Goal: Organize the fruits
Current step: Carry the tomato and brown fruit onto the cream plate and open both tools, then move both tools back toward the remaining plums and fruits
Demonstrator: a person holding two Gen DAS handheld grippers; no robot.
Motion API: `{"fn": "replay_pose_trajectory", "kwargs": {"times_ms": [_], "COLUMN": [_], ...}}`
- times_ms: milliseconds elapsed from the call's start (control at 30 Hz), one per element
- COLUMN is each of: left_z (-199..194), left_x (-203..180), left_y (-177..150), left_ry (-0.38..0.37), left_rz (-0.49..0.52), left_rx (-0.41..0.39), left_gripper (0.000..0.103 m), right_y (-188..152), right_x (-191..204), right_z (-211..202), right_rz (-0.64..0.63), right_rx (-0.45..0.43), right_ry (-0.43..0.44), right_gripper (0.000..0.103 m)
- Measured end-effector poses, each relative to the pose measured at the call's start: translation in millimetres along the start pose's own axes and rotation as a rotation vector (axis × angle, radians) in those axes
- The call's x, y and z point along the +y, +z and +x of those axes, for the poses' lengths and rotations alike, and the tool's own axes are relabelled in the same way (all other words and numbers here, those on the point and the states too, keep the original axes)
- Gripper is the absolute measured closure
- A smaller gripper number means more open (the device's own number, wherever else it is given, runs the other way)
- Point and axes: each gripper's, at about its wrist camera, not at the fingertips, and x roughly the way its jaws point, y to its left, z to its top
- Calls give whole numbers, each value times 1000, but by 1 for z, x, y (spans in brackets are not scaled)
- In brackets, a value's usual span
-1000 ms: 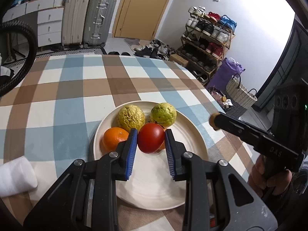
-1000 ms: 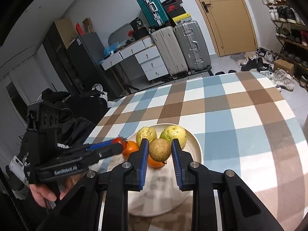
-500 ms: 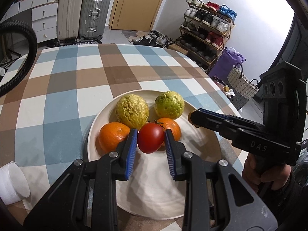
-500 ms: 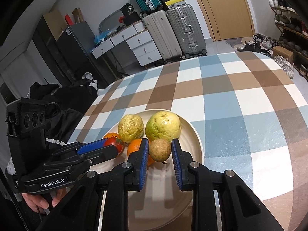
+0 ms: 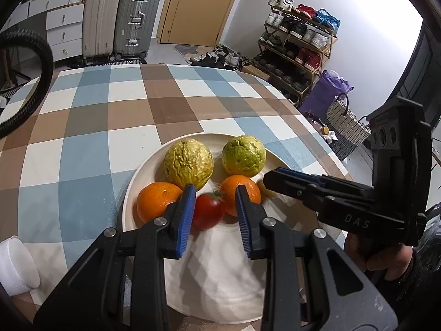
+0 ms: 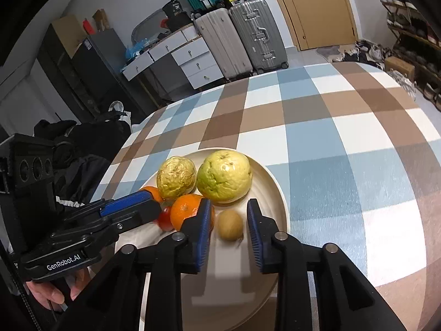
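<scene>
Both sets of jaws stand spread, and neither one pinches anything. The left gripper hangs low over the cream plate, and the red tomato lies on the plate between its blue pads; it sits close against the left pad, with a clear gap to the right one, and looks slightly blurred. Just outside the left pad rests an orange. A second orange sits just behind the right pad, partly hidden by it. Ahead of the jaws, farther onto the plate, lie a wrinkled yellow fruit and, to its right, a green guava.

The right gripper is also down over the plate, beside the left one. The small brown kiwi lies on the plate between its pads with space on either side, touching neither. The second orange sits against the outer side of its left pad. The guava lies just ahead of the jaw tips, and the wrinkled fruit is ahead and to the left. Beyond that orange, the tomato shows as a red sliver by the left gripper's tip.

The plate stands on a checked tablecloth. To the left of the left jaws, near the table edge, lies a white roll.
</scene>
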Motion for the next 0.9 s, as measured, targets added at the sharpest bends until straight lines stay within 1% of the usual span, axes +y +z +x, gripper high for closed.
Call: {"fn": "replay_pose_trajectory", "kwargs": {"times_ms": [67, 100, 233, 300, 367, 400, 433, 467, 500, 533, 633, 733, 800, 900], "left_z": [-3, -6, -19, -25, -32, -35, -40, -45, -50, -54, -71, -87, -95, -110], "left_x": [-2, -3, -8, -13, -17, -19, -22, -26, -29, -31, -42, -50, -55, -62], "left_y": [0, 1, -1, -2, -4, -5, -7, -9, -11, -12, -22, -32, -38, -48], "left_ry": [-1, 1, 10, 13, 20, 20, 20, 20, 21, 21, 23, 26, 28, 45], "left_rz": [-1, 0, 7, 10, 12, 13, 14, 16, 18, 21, 24, 23, 23, 19], "left_rx": [-8, -13, -33, -36, -40, -43, -46, -52, -56, -60, -75, -88, -91, -98], "left_gripper": [77, 77, 76, 76, 74, 69, 64, 62, 60, 58, 45, 36, 34, 26], "right_y": [0, 0, -1, -2, -4, -6, -7, -9, -12, -15, -25, -36, -45, -58], "right_x": [-1, -2, 0, 2, 5, 6, 7, 9, 10, 12, 17, 25, 31, 40], "right_z": [-4, -8, -29, -41, -54, -60, -67, -74, -81, -89, -111, -132, -146, -163], "right_rz": [13, 17, 19, 17, 11, 7, 3, 0, -3, -5, -19, -44, -67, -96], "right_rx": [-14, -25, -76, -95, -113, -123, -133, -144, -156, -170, -205, -241, -270, -299], "right_ry": [11, 12, 17, 19, 12, 7, 5, 5, 4, 4, 7, -6, -21, -36], "right_gripper": [65, 58, 53, 53, 51, 50, 46, 43, 37, 35, 30, 15, 11, 4]}}
